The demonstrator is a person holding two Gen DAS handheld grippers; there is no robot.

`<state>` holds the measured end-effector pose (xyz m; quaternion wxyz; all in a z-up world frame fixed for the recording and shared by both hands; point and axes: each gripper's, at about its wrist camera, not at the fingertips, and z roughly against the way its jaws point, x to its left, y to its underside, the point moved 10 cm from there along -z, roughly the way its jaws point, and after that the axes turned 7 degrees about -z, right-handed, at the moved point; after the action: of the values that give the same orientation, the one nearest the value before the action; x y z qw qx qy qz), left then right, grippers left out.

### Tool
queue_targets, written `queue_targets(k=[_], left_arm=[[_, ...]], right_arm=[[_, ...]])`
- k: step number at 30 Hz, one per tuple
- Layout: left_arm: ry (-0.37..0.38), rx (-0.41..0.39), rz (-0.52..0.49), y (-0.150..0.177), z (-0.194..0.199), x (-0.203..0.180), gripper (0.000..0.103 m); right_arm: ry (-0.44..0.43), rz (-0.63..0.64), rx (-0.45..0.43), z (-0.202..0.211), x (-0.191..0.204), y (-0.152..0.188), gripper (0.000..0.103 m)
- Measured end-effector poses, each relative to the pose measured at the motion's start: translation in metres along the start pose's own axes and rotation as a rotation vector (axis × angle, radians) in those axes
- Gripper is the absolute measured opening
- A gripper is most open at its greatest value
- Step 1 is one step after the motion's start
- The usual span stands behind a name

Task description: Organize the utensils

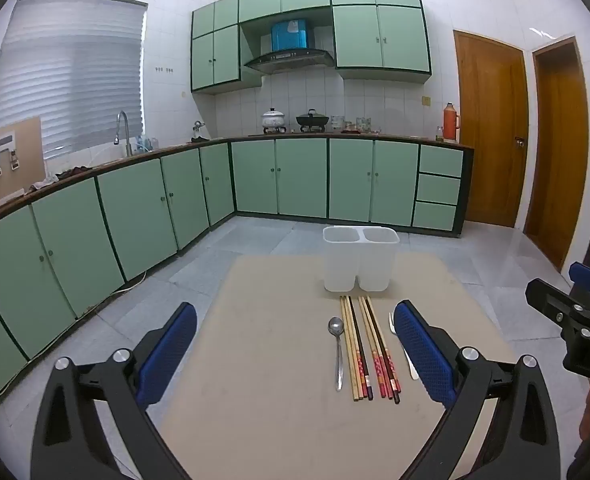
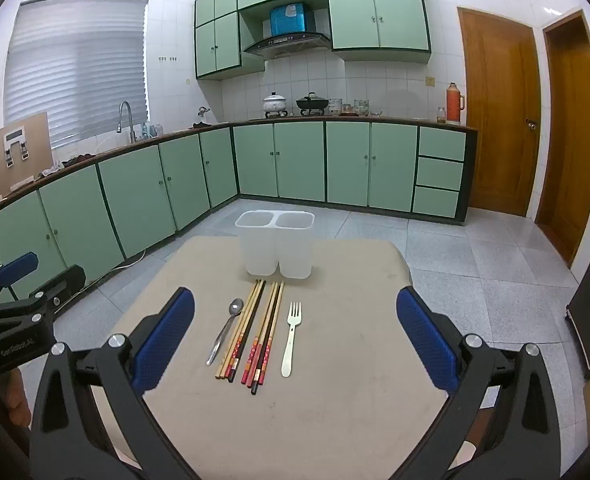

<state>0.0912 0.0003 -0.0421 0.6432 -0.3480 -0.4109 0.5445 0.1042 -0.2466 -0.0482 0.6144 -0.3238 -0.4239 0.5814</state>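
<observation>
your left gripper's right finger hides most of the fork in the left wrist view. the table runs off the bottom edge in both views.

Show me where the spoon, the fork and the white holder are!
spoon [image 2: 236, 307]: right wrist view, on its bowl.
fork [image 2: 290, 340]: right wrist view, on its handle.
white holder [image 2: 276, 254]: right wrist view, on its front wall.

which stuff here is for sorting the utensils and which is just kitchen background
For the job: spoon, chopsticks, fork, two-compartment white holder, all on the table.

Just lying about: white pot, black wok, orange thermos, faucet.
</observation>
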Motion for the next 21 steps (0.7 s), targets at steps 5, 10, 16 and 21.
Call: queue_targets(k=[5, 10, 16, 21], left_arm=[[-0.016, -0.010, -0.004, -0.0006, 0.0027, 0.0003, 0.097], [-0.012, -0.003, -0.003, 0.0048, 0.0042, 0.0008, 0.097], [-0.009, 0.005, -0.001, 0.0037, -0.0045, 0.0017, 0.097], [-0.010, 0.006, -0.003, 0.0028, -0.0039, 0.0015, 0.097]], right_arm=[[-0.001, -0.002, 0.002, 0.0000, -0.0001, 0.0001, 0.098], [-0.002, -0.004, 0.005, -0.0001, -0.0001, 0.0004, 0.098], [-0.002, -0.005, 0.006, -0.0004, -0.0001, 0.0006, 0.098], [-0.002, -0.006, 0.007, -0.0006, 0.0002, 0.0009, 0.098]])
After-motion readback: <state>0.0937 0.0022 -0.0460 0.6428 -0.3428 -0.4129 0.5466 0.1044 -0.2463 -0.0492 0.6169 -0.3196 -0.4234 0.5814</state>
